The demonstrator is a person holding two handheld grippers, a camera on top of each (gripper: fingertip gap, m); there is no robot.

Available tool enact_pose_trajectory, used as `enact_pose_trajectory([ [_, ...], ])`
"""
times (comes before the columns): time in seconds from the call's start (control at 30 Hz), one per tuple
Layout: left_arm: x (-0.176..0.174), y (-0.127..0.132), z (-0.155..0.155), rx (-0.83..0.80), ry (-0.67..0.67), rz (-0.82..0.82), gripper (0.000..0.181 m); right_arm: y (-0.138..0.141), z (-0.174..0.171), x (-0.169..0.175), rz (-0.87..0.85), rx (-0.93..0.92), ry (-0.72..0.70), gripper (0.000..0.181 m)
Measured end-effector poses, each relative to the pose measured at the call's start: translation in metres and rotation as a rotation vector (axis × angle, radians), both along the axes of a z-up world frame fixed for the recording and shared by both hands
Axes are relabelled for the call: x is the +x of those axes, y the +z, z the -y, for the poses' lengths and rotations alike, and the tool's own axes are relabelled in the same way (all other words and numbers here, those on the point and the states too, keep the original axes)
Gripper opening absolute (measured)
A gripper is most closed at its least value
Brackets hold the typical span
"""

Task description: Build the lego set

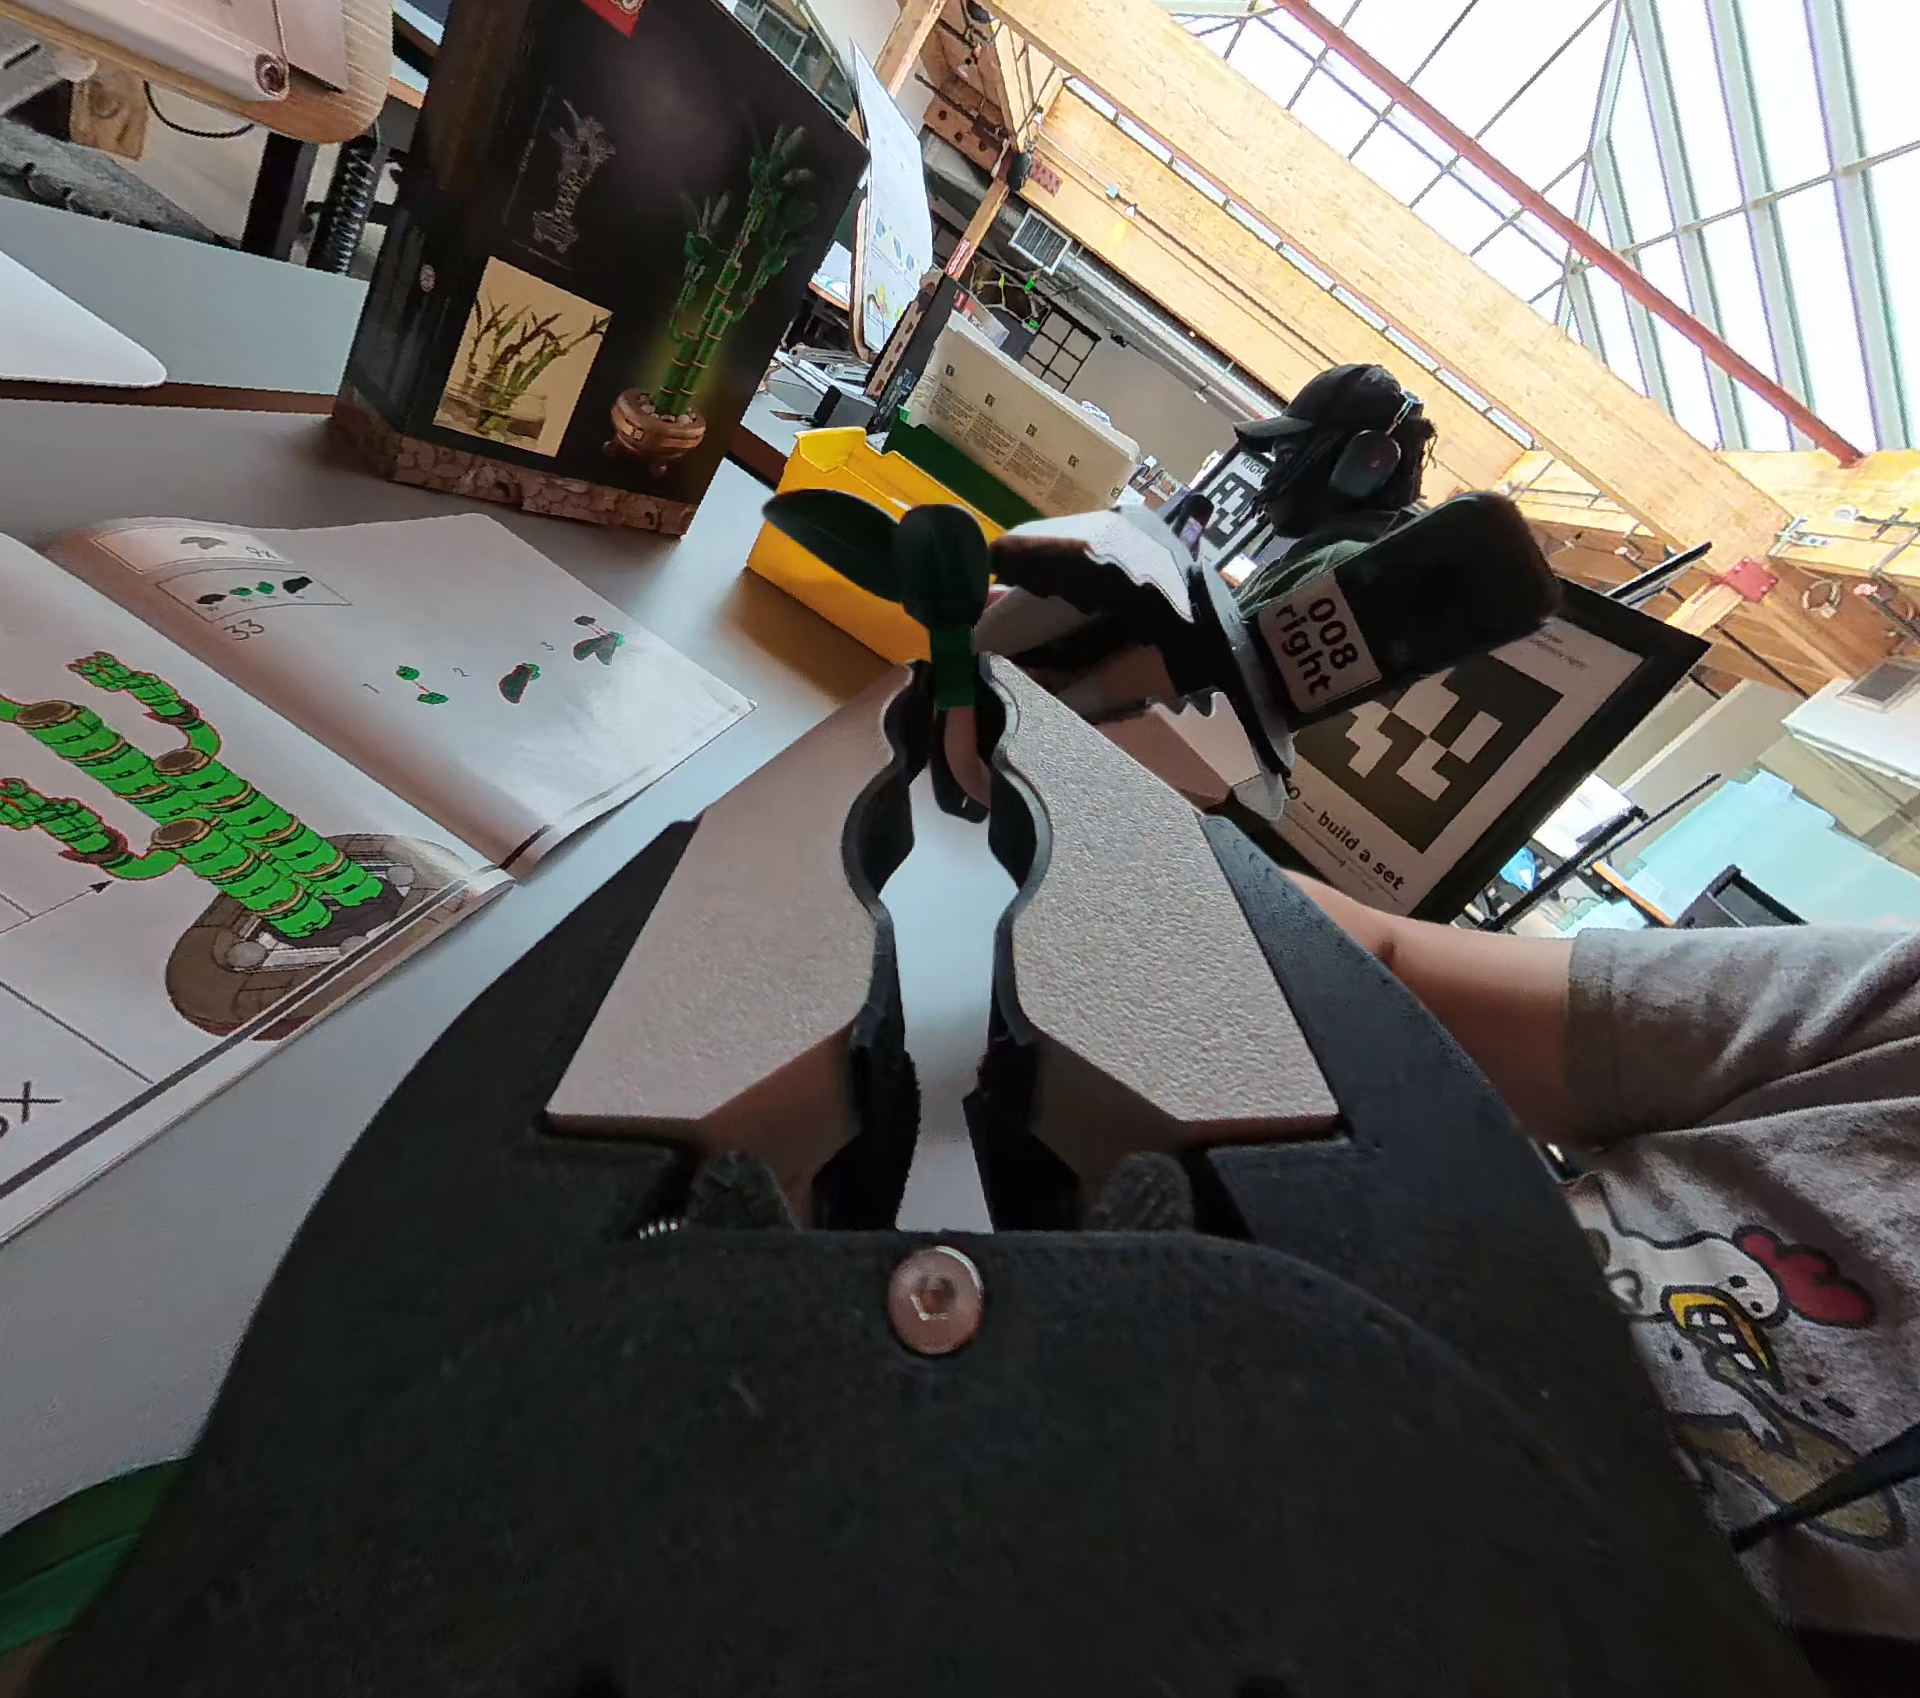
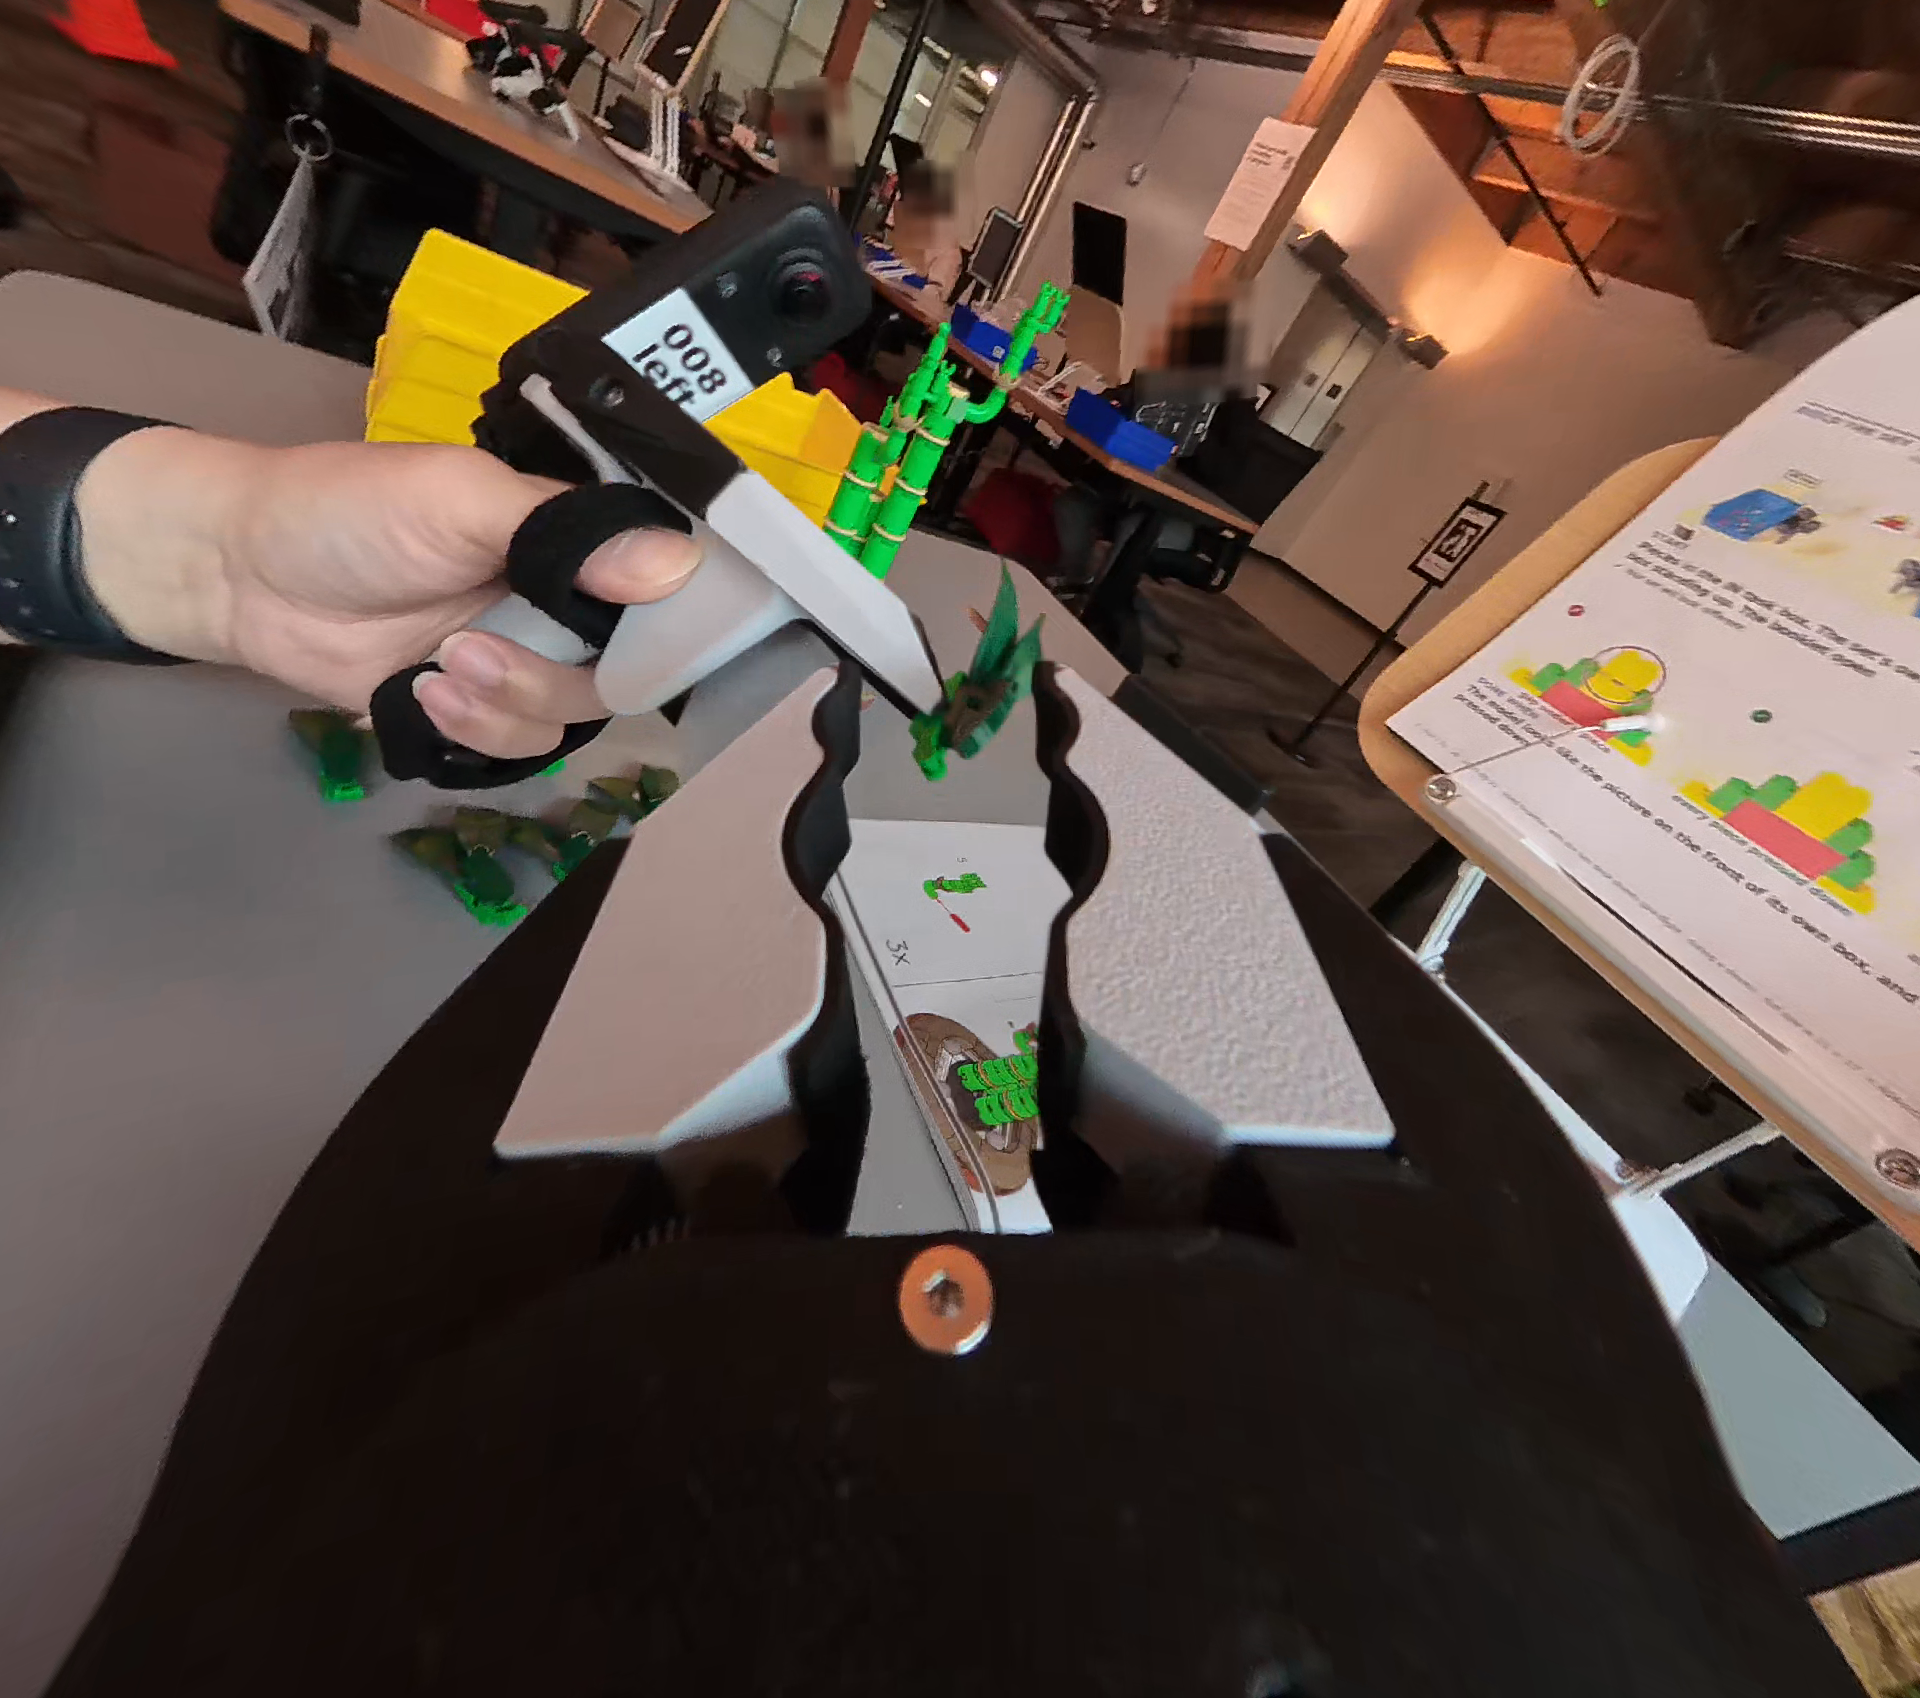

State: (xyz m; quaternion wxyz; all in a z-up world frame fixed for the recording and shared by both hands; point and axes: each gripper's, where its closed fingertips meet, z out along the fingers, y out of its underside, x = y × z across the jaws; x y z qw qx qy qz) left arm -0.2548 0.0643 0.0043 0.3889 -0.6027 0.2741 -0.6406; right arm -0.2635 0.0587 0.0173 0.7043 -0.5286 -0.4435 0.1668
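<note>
Left gripper (image 1: 951, 713) pinching leaf sprig (image 1: 940, 599) by stem, held up off table so leaves stay reachable. Right gripper (image 2: 945, 713) spread wide, tips around sprig, probably lining up next leaf. Spare leaves (image 2: 488, 848) on table, bamboo model (image 2: 914, 464) behind, booklet (image 1: 312, 713) open for reference.

lighting: bright daylight through skylight (image 1: 1558, 38), panes blown out; right wrist view dimmer, warm wall glow. blur: leaf pieces (image 2: 488, 848), poster (image 2: 1714, 765) soft. distortion: strong fisheye bending at edges.
</note>
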Motion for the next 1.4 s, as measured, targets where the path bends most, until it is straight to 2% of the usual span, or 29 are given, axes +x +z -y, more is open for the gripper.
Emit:
enact_pose_trajectory([
  [0.27,-0.002,0.003,0.0,-0.008,-0.006,0.02,0.005,-0.006,-0.005,0.0,-0.026,-0.063,0.017,0.037],
  [0.33,-0.002,0.003,0.0,-0.006,-0.005,0.017,0.005,-0.009,0.0,-0.006,-0.008,-0.072,0.061,0.034],
  [0.47,-0.003,0.003,-0.001,-0.01,-0.003,0.024,0.005,-0.003,-0.003,0.0,-0.045,-0.061,0.037,0.033],
  [0.53,-0.002,0.003,-0.001,-0.008,-0.002,0.019,0.005,-0.005,0.002,-0.003,-0.034,-0.08,0.084,0.029],
  [0.7,-0.005,0.006,-0.003,-0.011,0.009,0.044,0.005,-0.001,-0.002,0.001,-0.061,-0.057,0.051,0.04],
  [0.83,-0.007,0.007,-0.005,-0.01,0.02,0.048,0.005,-0.01,0.004,-0.009,-0.045,-0.13,0.125,0.042],
  [0.97,-0.012,0.011,-0.009,-0.017,0.046,0.069,0.005,0.004,-0.007,0.002,-0.123,-0.029,-0.039,0.044],
  [1.1,-0.028,0.014,-0.026,-0.023,0.156,0.103,0.006,-0.01,-0.008,-0.009,-0.119,0.002,-0.182,0.031],
  [1.2,-0.038,0.016,-0.035,-0.036,0.213,0.152,0.006,-0.021,-0.005,-0.017,-0.076,0.029,-0.234,0.023],
  [1.4,-0.024,0.013,-0.026,-0.027,0.195,0.175,0.006,-0.015,-0.019,0.016,-0.023,0.103,-0.312,0.022],
])
